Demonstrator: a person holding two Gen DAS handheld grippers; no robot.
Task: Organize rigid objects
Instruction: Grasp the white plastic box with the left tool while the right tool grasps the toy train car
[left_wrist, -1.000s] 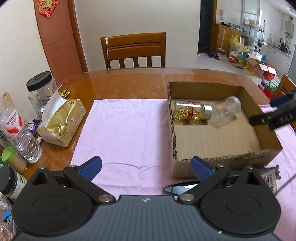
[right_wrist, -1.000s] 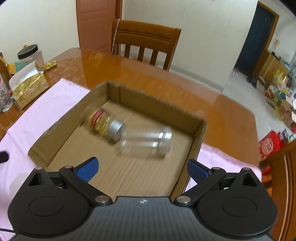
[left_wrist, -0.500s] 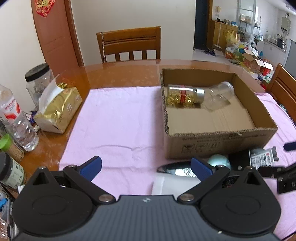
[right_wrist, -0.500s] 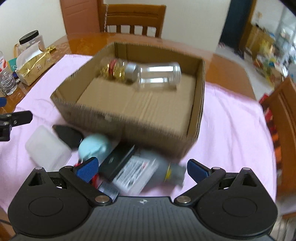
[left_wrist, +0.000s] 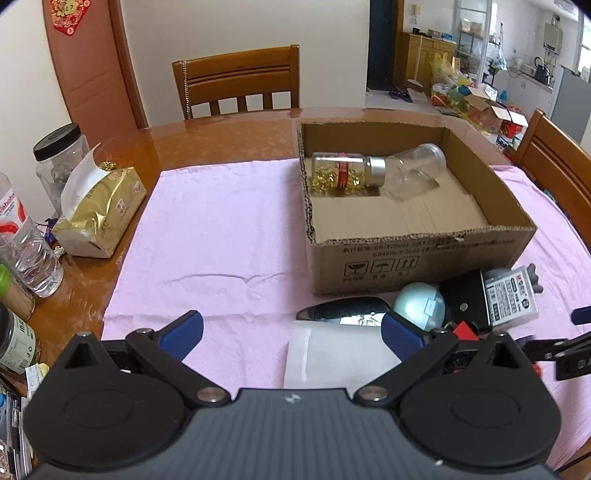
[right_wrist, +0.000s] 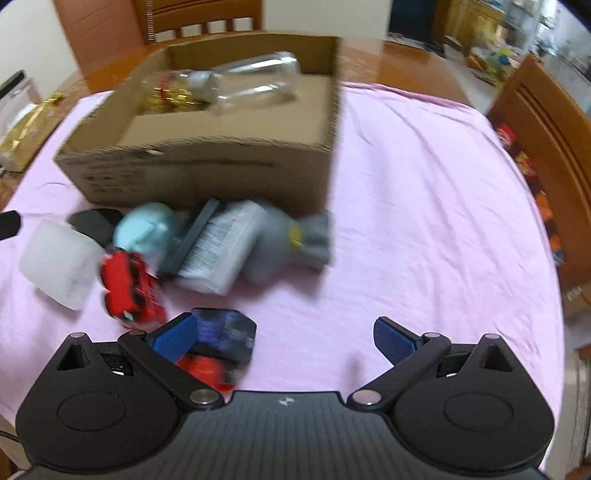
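Table (left_wrist: 229, 136): glossy wood, with a chair (left_wrist: 236, 85) at its far side. Pink cloth (left_wrist: 207, 236) covers most of the top.

Box (left_wrist: 417, 254): open cardboard, standing on the cloth. Inside, at the far wall, lie a capsule bottle (left_wrist: 347, 174) with a silver cap and a clear jar (left_wrist: 417, 168), both on their sides, the cap touching the jar.

Left gripper (left_wrist: 291, 328): jaws spread wide, holding nothing, low over the cloth in front of the box. Right gripper (right_wrist: 282, 334): jaws likewise spread and empty, over bare cloth to the right of the loose items; the right wrist view is motion-blurred.

Loose items, clustered on the cloth just before the box's near wall: a white tub (right_wrist: 59, 266), a grey plush (right_wrist: 291, 236), a white labelled pack (right_wrist: 221, 243) lying over a dark flat case (left_wrist: 465, 302), a pale blue ball (left_wrist: 419, 306), a black curved piece (left_wrist: 343, 308), a red toy (right_wrist: 131, 288), and a dark blue card (right_wrist: 225, 332) beside the right gripper's left finger.

Off the cloth, at the table's left edge: a gold tissue pack (left_wrist: 99, 214), a black-lidded jar (left_wrist: 59, 158), and a water bottle (left_wrist: 26, 243).
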